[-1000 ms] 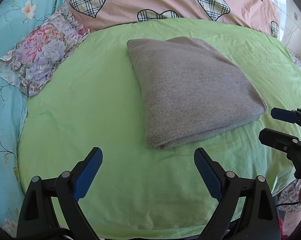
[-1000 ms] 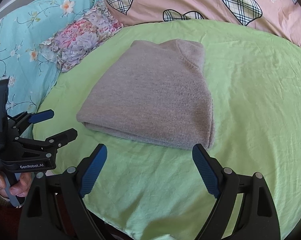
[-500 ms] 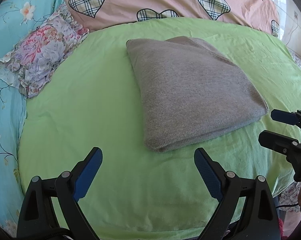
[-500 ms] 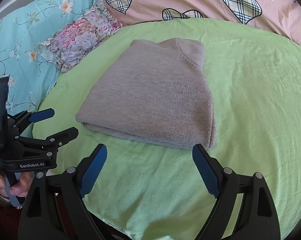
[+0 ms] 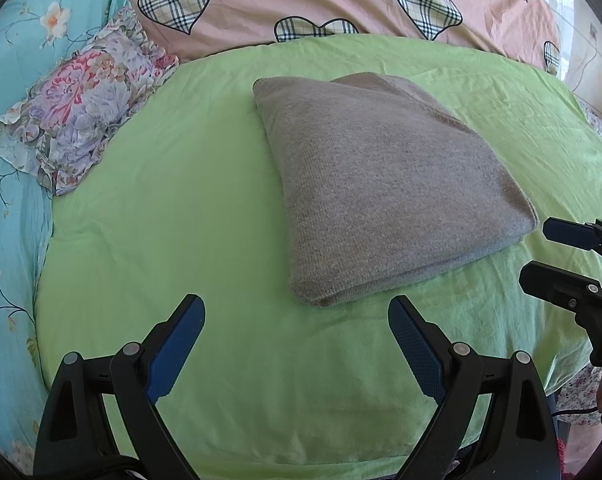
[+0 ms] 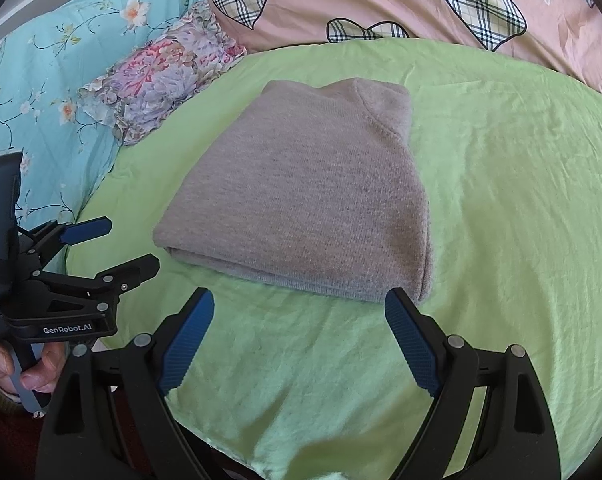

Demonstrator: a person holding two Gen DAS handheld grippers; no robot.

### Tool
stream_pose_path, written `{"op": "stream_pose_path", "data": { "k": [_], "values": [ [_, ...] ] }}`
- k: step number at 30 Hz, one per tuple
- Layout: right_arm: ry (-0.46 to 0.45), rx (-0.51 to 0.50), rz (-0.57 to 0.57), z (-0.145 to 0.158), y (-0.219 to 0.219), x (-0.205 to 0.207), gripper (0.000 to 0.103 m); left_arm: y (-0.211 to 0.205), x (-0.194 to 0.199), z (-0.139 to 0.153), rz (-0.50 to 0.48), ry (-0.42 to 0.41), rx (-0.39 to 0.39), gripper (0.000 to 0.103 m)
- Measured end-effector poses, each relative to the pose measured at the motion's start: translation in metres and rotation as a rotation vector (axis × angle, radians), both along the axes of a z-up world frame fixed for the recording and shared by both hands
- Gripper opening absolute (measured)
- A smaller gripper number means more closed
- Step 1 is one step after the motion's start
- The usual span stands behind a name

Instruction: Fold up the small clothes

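A grey knitted garment (image 5: 385,184) lies folded into a thick rectangle on the green sheet (image 5: 181,208); it also shows in the right wrist view (image 6: 305,196). My left gripper (image 5: 297,312) is open and empty, held back from the garment's near corner. My right gripper (image 6: 301,304) is open and empty, just short of the garment's near folded edge. Each gripper shows in the other's view: the right gripper (image 5: 541,252) at the right edge, the left gripper (image 6: 121,244) at the left, held by a hand.
A floral ruffled pillow (image 5: 81,120) lies at the left of the green sheet. A pink quilt with plaid hearts (image 5: 341,4) runs along the back. A turquoise flowered sheet (image 5: 9,160) covers the left side. The bed's near edge (image 6: 261,464) is just below the grippers.
Both views have shifted only slightly; the garment lies as it did and both grippers stay open and empty.
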State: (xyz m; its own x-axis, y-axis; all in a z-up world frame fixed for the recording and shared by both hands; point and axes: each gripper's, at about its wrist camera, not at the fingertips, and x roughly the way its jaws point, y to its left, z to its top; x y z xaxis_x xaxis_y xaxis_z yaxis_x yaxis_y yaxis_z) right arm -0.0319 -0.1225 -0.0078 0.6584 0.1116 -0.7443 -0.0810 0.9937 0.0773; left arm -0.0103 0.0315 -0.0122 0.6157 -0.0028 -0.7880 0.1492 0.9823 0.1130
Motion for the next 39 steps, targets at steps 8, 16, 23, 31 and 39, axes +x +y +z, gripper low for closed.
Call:
{"op": "stream_pose_path", "data": {
  "k": [8,16,23,31,39],
  "values": [
    [0.0,0.0,0.002,0.001,0.001,0.001,0.088,0.0,0.001,0.001,0.001,0.0,-0.001,0.094],
    [-0.001,0.0,0.011,0.004,0.001,0.004,0.088,0.0,0.002,0.002,0.002,-0.002,-0.001,0.094],
    [-0.01,-0.007,0.014,0.009,0.0,0.011,0.088,0.002,0.006,0.009,0.013,-0.029,-0.004,0.094],
    [-0.018,-0.004,0.02,0.012,-0.004,0.016,0.088,0.002,0.014,0.012,0.026,-0.022,0.0,0.094],
    [-0.015,-0.027,0.009,0.021,-0.006,0.025,0.088,0.009,0.018,0.023,0.05,-0.048,-0.027,0.094]
  ]
}}
